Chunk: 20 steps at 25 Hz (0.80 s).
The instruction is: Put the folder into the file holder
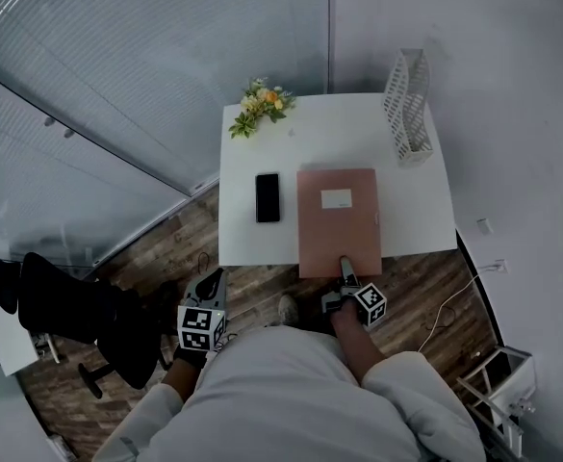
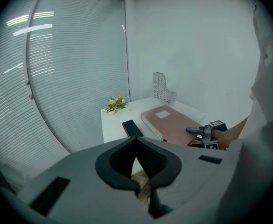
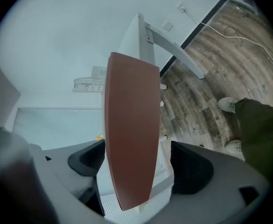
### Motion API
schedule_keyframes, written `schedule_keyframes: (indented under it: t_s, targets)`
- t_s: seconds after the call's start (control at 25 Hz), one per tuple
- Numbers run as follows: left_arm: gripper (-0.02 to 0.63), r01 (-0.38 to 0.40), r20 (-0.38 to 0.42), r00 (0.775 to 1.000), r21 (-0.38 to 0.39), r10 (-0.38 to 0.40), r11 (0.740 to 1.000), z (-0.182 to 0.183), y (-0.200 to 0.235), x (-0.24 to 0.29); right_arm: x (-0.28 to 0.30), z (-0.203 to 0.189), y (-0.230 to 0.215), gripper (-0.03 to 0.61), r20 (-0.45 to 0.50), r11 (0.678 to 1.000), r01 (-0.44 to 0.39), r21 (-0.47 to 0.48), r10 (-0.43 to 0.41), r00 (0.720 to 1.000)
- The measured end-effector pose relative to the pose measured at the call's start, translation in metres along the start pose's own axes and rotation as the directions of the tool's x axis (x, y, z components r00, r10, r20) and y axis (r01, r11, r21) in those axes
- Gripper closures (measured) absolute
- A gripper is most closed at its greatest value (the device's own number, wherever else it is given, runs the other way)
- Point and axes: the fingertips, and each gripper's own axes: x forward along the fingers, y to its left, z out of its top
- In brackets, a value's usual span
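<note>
A pinkish-brown folder (image 1: 339, 224) lies flat on the white table (image 1: 348, 133), its near end hanging over the front edge. My right gripper (image 1: 345, 263) is at that near end, turned on its side. The folder's edge (image 3: 131, 139) stands between its wide jaws, with a gap on one side, so it is open. The white mesh file holder (image 1: 408, 104) stands upright at the table's far right corner, apart from the folder. My left gripper (image 1: 209, 282) hangs low off the table's front left, shut on nothing (image 2: 137, 146). From there the folder (image 2: 171, 122), file holder (image 2: 163, 90) and right gripper (image 2: 197, 130) show.
A black phone (image 1: 268, 197) lies left of the folder. A small pot of flowers (image 1: 259, 104) sits at the table's far left corner. A black chair (image 1: 69, 306) stands on the wooden floor at the left. Window blinds run along the left, a white wall behind.
</note>
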Motion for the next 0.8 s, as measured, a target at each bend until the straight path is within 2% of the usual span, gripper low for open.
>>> schedule_keyframes:
  t_s: [0.12,0.2,0.24,0.48,0.8]
  targets:
    - [0.604,0.005,-0.007,1.000,0.013,-0.005,1.000,0.002,0.006,0.005,0.007,-0.001,0.005,0.160,0.003,0.998,-0.068,0.017,0.068,0.998]
    - [0.604,0.018,-0.017,1.000,0.020,-0.018,1.000,0.001,0.005,0.010,0.008,-0.001,0.011,0.225,-0.003,0.994,-0.106,0.014,0.106,0.994]
    - [0.604,0.028,-0.020,0.999,0.025,-0.028,0.999,0.000,0.003,0.013,0.006,0.000,0.011,0.227,-0.004,0.993,-0.115,0.011,0.115,0.993]
    - [0.604,0.092,-0.012,0.996,0.051,-0.092,0.994,0.006,-0.013,0.023,-0.019,0.006,0.001,0.238,0.000,0.992,-0.129,-0.003,0.129,0.992]
    - [0.604,0.148,0.018,0.989,0.053,-0.149,0.988,0.013,-0.032,0.029,-0.065,0.031,-0.012,0.253,0.019,0.994,-0.105,-0.039,0.106,0.994]
